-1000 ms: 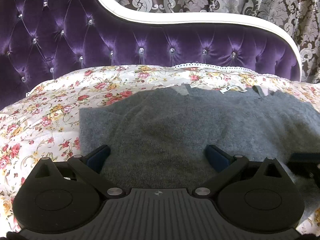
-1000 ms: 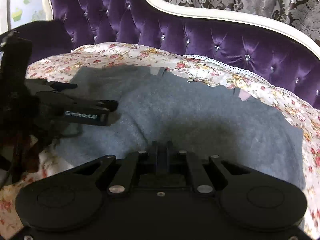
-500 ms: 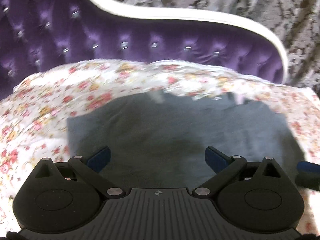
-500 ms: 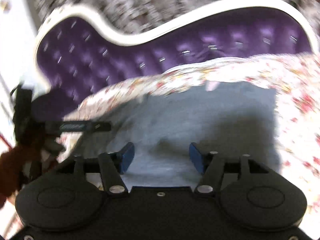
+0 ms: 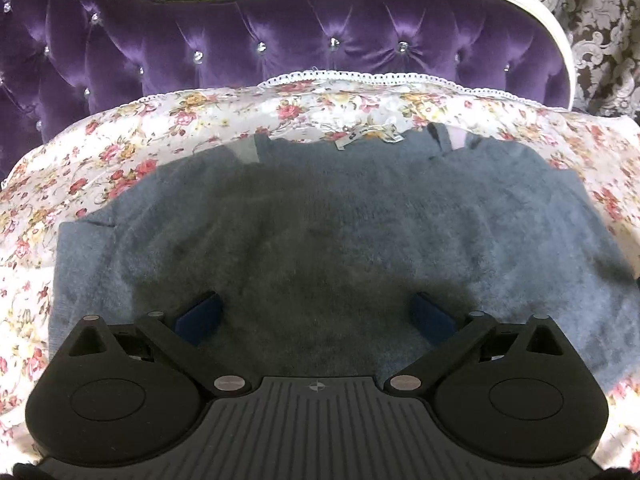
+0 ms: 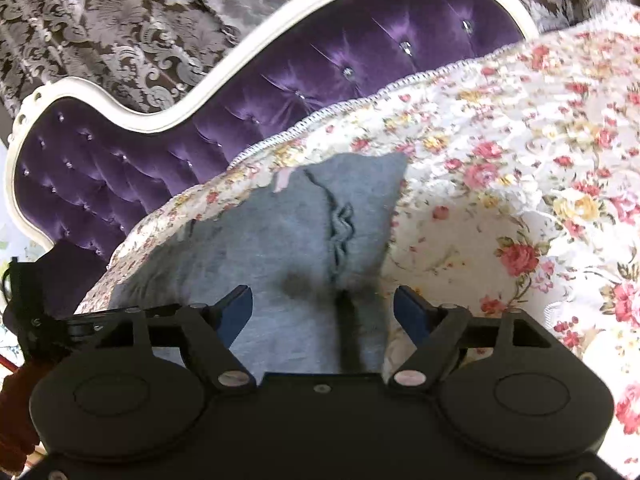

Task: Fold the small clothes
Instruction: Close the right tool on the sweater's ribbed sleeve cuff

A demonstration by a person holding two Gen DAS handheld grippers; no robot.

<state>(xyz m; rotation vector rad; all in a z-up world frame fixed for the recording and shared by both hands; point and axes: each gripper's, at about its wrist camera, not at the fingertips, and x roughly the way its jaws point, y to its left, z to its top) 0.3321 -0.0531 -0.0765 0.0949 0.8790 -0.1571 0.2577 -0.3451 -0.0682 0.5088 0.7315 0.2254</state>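
Observation:
A fuzzy grey-blue knit garment (image 5: 340,232) lies spread flat on a floral bedspread (image 5: 192,120). My left gripper (image 5: 316,316) hovers over its near middle, jaws wide open, nothing between the blue pads. In the right wrist view the same garment (image 6: 280,232) shows its right part, with a wavy seam and a folded edge. My right gripper (image 6: 323,312) hangs over that right edge, rolled to one side. Its jaws are opening, and the pads stand apart from the cloth below them. The left gripper's body (image 6: 44,328) shows at the far left of that view.
A purple tufted headboard (image 5: 280,40) with a white frame rises behind the bed. Patterned grey curtains (image 6: 120,20) hang behind it. The floral bedspread (image 6: 520,200) stretches to the right of the garment. A red sleeve (image 6: 16,412) shows at the lower left.
My right gripper went from shut to open, rolled, and moved right to the garment's right edge. My left gripper shifted toward the garment's middle, staying open.

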